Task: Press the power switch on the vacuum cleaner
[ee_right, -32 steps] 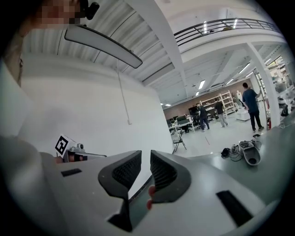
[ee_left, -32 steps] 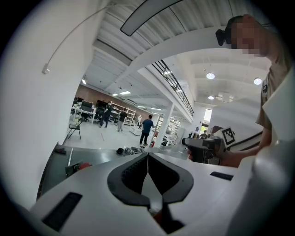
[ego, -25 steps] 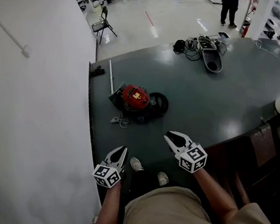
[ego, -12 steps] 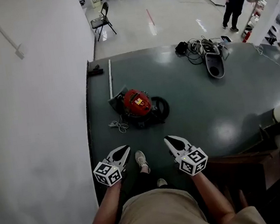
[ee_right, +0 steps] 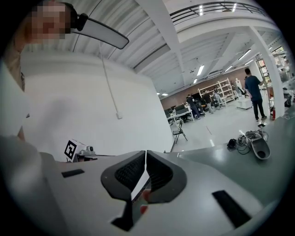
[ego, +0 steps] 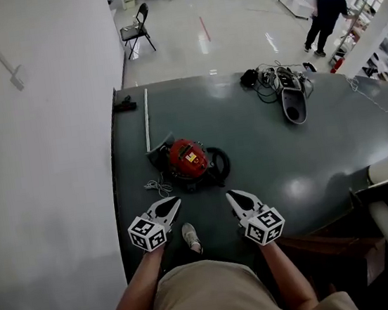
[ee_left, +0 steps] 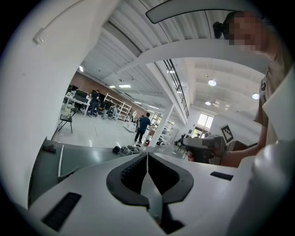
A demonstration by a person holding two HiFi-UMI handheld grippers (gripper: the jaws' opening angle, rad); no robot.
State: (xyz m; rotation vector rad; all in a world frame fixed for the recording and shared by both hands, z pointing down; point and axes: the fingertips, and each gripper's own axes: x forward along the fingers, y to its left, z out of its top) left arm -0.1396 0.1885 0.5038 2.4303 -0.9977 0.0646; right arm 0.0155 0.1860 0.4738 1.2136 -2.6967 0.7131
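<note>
A red canister vacuum cleaner [ego: 187, 159] with a black hose coil sits on the dark green floor mat [ego: 265, 155], near the white wall. Its white power cord [ego: 157, 186] lies coiled at its left. My left gripper [ego: 172, 202] and right gripper [ego: 232, 196] hover side by side well short of the vacuum, above the mat's near part. Both are shut with nothing held; in the left gripper view [ee_left: 147, 155] and the right gripper view [ee_right: 145, 153] the jaws meet at the tips. A bit of red shows through the right jaws' gap.
A white wall [ego: 40, 171] runs along the left. A thin white rod [ego: 146, 118] and a small black item [ego: 124, 106] lie by the mat's far left edge. A grey vacuum head with tangled cables [ego: 286, 89] rests far right. A folding chair [ego: 133, 31] and a standing person [ego: 323, 17] are beyond.
The view has tipped and moved forward; the vacuum now lies closer to both grippers. The person's feet have stepped. Both grippers stay shut and side by side.
</note>
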